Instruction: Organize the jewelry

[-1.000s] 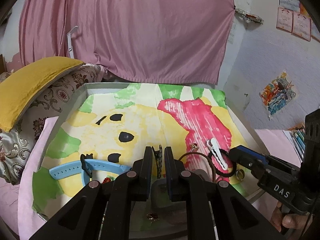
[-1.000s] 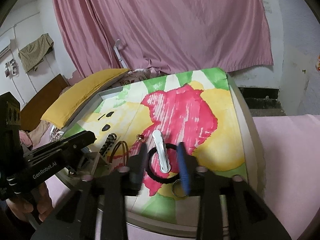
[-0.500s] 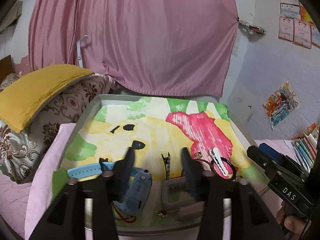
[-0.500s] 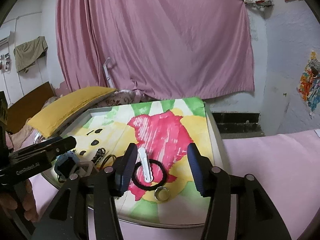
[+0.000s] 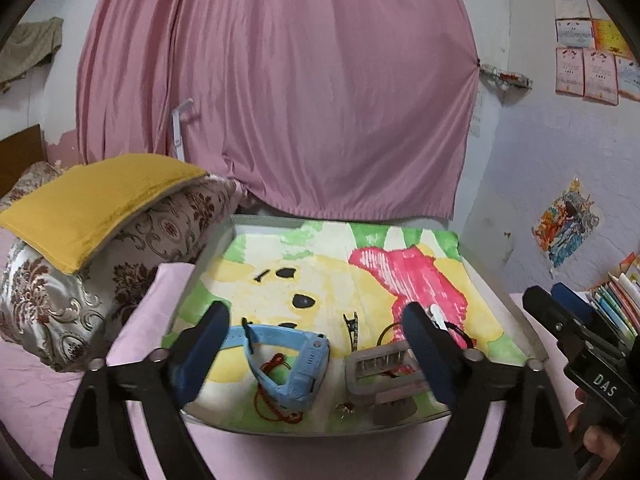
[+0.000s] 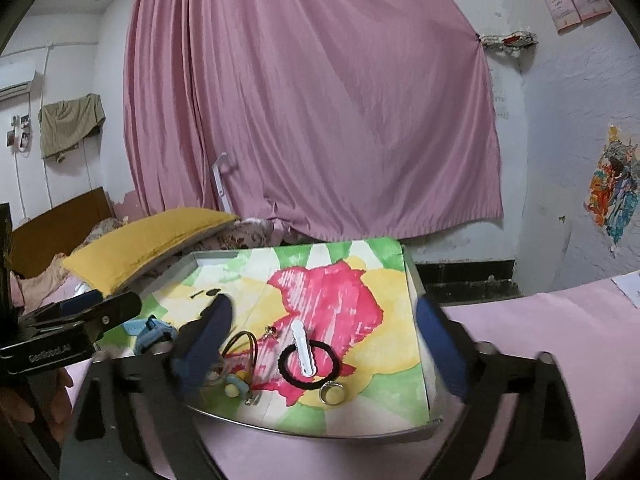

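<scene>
A metal tray [image 5: 532, 344] lined with a painted sheet holds the jewelry. In the left wrist view a blue watch [image 5: 304, 360], a red bead string [image 5: 276, 404], a dark hair clip [image 5: 352, 330] and a small grey box [image 5: 380, 372] lie near its front. In the right wrist view a white clip [image 6: 303, 347] lies on a black hair tie [image 6: 308, 364], with a silver ring [image 6: 331, 393], a dark hair tie [image 6: 242, 346] and small earrings [image 6: 236, 386] nearby. My left gripper [image 5: 316, 352] and right gripper [image 6: 320, 344] are both open wide and empty, held back above the tray's front edge.
A yellow cushion [image 5: 92, 204] on patterned pillows lies left of the tray. A pink curtain [image 5: 280, 92] hangs behind. Pink bedding [image 6: 540, 320] surrounds the tray. Books and pencils [image 5: 616, 300] stand at the right. The right gripper's body [image 5: 580, 352] shows at the left view's right edge.
Both grippers have opened wide and pulled back and up from the tray. The left one was shut a second ago, low over the grey box.
</scene>
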`<state>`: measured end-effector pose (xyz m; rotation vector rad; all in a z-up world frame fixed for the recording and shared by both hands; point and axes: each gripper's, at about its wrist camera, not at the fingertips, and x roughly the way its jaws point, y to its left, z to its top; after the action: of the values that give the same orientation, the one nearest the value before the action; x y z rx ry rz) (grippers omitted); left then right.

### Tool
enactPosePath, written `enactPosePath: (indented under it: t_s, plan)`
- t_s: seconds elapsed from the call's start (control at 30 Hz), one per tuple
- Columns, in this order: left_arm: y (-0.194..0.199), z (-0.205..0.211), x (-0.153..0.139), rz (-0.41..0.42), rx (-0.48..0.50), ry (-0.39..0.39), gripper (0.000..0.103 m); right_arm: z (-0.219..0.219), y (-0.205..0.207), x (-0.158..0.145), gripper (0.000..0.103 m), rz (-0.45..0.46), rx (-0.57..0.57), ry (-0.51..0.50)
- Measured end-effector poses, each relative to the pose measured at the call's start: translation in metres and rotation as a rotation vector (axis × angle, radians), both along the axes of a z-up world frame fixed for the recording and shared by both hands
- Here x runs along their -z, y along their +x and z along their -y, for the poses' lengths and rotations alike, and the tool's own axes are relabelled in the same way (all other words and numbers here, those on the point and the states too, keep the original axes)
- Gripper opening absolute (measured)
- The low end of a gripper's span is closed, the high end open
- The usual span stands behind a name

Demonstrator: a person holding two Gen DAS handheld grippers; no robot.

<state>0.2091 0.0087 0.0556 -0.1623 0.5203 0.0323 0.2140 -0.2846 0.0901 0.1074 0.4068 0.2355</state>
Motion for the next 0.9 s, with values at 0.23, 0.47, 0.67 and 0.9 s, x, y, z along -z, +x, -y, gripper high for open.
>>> enactPosePath:
  t_s: [0.23, 0.47, 0.67, 0.9]
  plan:
    - [-0.025, -0.005, -0.008, 0.075, -0.002, -0.004, 0.102, -0.001, -0.018, -0.006, 0.101, 0.041, -0.003, -0.006]
    - [-0.049, -0.006, -0.012, 0.102, -0.001, 0.012, 0.102, 0.001, -0.04, -0.013, 0.101, 0.047, -0.019, -0.005]
    - [-0.066, -0.004, -0.008, 0.089, 0.015, 0.021, 0.102, 0.005, -0.063, -0.014, 0.101, 0.055, -0.025, -0.005]
    - [-0.089, -0.001, -0.006, 0.09, 0.029, 0.027, 0.102, 0.012, -0.093, -0.01, 0.101, 0.047, -0.021, -0.003]
